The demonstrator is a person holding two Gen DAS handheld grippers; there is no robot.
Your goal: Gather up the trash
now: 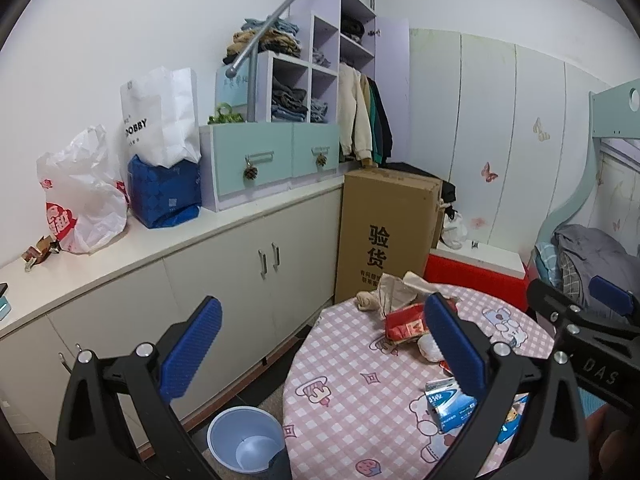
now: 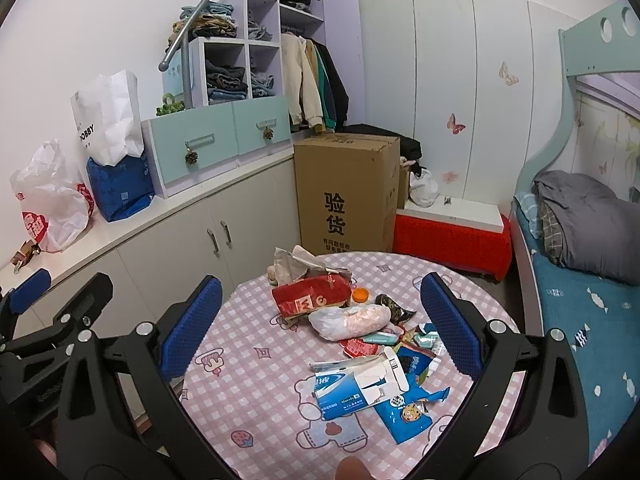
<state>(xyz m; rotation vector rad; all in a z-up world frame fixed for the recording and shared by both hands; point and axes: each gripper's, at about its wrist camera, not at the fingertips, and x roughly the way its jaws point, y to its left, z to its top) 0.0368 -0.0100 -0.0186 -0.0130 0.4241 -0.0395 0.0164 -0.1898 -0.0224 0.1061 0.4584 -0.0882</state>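
Pink table [image 2: 248,384] holds heaped trash [image 2: 360,344]; both grippers [image 1: 320,344] [image 2: 320,320] gape empty, so light wrappers may slide off, missing the bin [image 1: 244,440].

Left gripper [image 1: 320,344]: jaws spread wide, nothing between; blue bin [image 1: 245,438] on floor beside round table [image 1: 340,364]; on table: red packet [image 1: 404,322], blue-white carton [image 1: 450,404], beige crumpled paper [image 1: 394,290]; cardboard box [image 1: 386,232] behind; right gripper [image 1: 576,304] at right edge
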